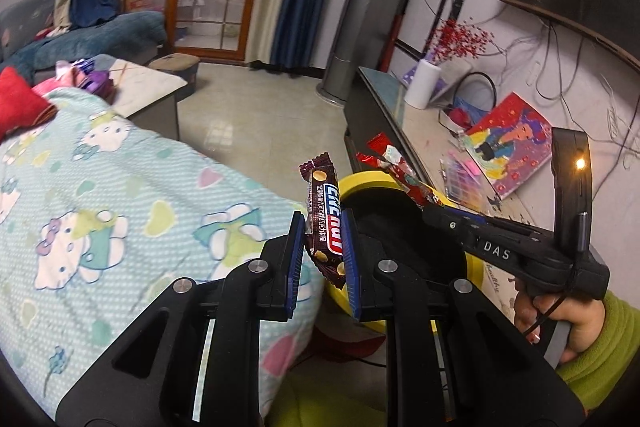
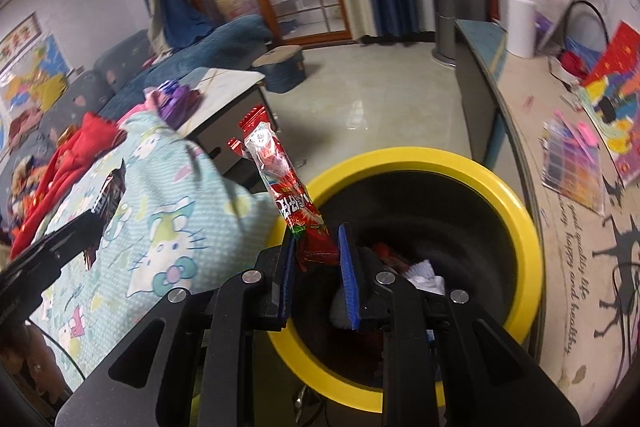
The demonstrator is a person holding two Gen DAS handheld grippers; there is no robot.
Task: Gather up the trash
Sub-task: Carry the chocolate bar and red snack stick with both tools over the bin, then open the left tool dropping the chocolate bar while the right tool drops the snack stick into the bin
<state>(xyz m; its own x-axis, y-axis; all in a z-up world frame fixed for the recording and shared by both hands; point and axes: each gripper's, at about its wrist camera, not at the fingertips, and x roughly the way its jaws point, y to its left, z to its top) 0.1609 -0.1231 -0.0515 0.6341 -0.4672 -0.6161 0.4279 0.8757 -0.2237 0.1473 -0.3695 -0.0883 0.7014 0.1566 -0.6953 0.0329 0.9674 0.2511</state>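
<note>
Two claws, one wrapper each. The left claw [image 1: 323,245] is nearly closed, pinching a brown chocolate wrapper [image 1: 325,223] upright beside the blanket [image 1: 120,187]. The right claw [image 2: 316,259] is closed narrowly on the lower end of a red candy wrapper [image 2: 286,183], just above one yellow-rimmed bin [image 2: 516,211]. The bin already holds some scraps; their number cannot be told.

The right gripper [image 2: 318,259] pinches a red candy wrapper [image 2: 286,187] that sticks up over the yellow bin [image 2: 520,215]. Some trash [image 2: 424,275] lies inside. A cat blanket [image 2: 160,227] is beside the bin.
</note>
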